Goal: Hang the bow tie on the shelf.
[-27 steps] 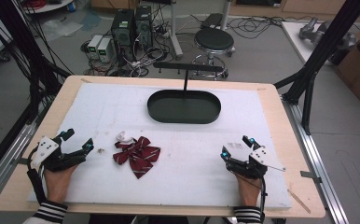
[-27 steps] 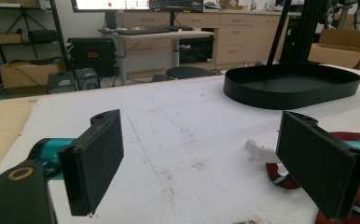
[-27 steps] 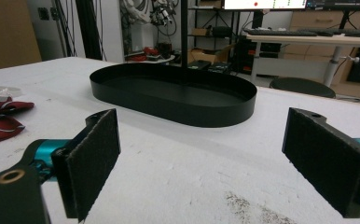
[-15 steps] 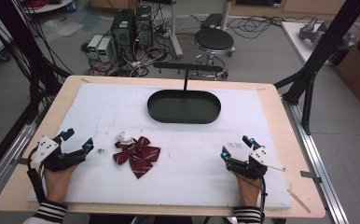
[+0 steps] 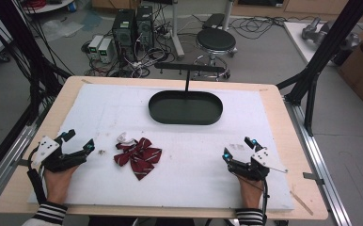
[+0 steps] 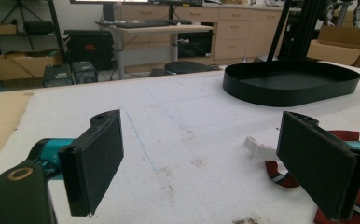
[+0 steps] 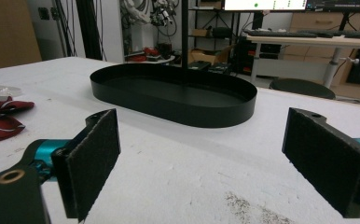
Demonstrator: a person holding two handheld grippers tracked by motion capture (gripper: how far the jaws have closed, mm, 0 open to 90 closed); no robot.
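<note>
Both grippers resting on the white mat (image 5: 179,141) at the near edge of the counter (image 5: 283,136), one per hand, well apart.

Left gripper (image 5: 78,141): jaws spread wide, nothing between them. In the left gripper view the two black pads (image 6: 96,158) frame bare mat (some brown specks on it). The dark red striped bow tie (image 5: 139,157) lies just beside this gripper, off its right jaw, flat on the mat, not touched. Its white clip piece (image 5: 124,139) sits at the far-left end of the bow, and in the left gripper view it peeks out just past the right pad.

Right gripper (image 5: 238,148): also released, jaws wide, empty. Right gripper view has bare mat between the pads (image 7: 94,163). The bow tie is well to this gripper's left, with its red edge at the left border of that view.

Black oval tray (image 5: 185,107): ahead of both grippers, farther back on the mat, roughly between their lines of aim (closer to dead ahead for the right one). It looks empty inside. A thin black post (image 5: 187,82) rises from its far rim and carries a horizontal bar.

Hands (image 5: 57,181) come in from the near edge, striped cuffs at the wrists. A cable trails back from each gripper.
</note>
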